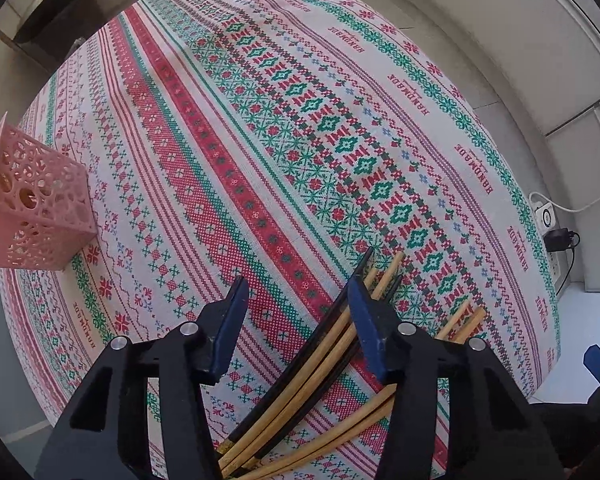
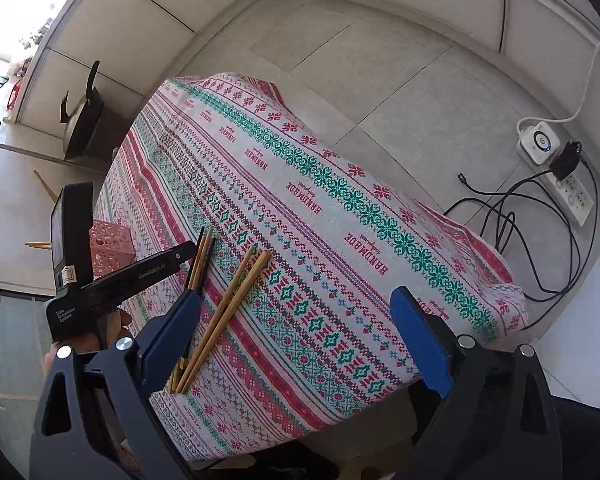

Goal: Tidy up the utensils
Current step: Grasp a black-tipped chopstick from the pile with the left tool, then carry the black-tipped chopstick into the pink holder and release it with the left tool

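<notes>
Several wooden and black chopsticks (image 1: 320, 364) lie bundled on the patterned tablecloth (image 1: 260, 140). My left gripper (image 1: 296, 304) is open and hovers low over them, its right finger (image 1: 364, 320) above the bundle. A pink perforated holder (image 1: 36, 200) stands at the left with chopsticks in it. In the right wrist view the chopsticks (image 2: 220, 308) lie near the table's near left part, with the left gripper's body beside them. My right gripper (image 2: 296, 332) is open and empty, held above the table's near edge. The pink holder (image 2: 110, 246) shows behind the left gripper.
The cloth-covered table (image 2: 340, 208) stands on a tiled floor. A power strip with cables (image 2: 560, 168) lies on the floor to the right. A dark box with a pan (image 2: 84, 128) sits beyond the table's far left.
</notes>
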`<control>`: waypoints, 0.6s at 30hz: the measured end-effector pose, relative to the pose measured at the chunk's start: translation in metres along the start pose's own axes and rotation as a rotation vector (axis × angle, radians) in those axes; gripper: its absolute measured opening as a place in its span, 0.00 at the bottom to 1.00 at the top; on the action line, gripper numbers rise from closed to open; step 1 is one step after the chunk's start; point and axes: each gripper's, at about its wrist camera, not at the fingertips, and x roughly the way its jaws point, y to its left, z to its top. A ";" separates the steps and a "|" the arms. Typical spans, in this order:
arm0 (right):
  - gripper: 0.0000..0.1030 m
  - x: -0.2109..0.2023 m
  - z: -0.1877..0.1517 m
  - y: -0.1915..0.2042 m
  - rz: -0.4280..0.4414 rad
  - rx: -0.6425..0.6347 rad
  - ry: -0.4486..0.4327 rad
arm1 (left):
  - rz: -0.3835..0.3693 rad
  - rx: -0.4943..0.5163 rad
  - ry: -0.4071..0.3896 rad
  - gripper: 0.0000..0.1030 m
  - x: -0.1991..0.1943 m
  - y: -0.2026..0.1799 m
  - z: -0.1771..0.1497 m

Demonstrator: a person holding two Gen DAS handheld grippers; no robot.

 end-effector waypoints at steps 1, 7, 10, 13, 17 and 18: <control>0.90 0.000 0.001 -0.001 0.001 0.003 0.001 | -0.002 0.001 0.003 0.46 0.002 0.000 0.000; 0.90 0.005 0.002 0.000 0.011 0.015 0.026 | 0.005 0.055 -0.008 0.22 0.012 -0.005 -0.001; 0.90 0.012 0.004 0.013 0.023 0.014 0.034 | 0.018 0.067 -0.031 0.09 0.014 -0.007 -0.009; 0.90 0.026 0.008 0.036 0.065 0.009 0.072 | 0.061 0.055 -0.065 0.06 0.008 0.008 -0.022; 0.80 0.054 0.009 0.069 0.053 -0.026 0.115 | 0.109 0.015 -0.108 0.03 -0.010 0.036 -0.040; 0.75 0.063 0.010 0.075 0.051 -0.025 0.139 | 0.105 0.007 -0.119 0.03 -0.017 0.042 -0.045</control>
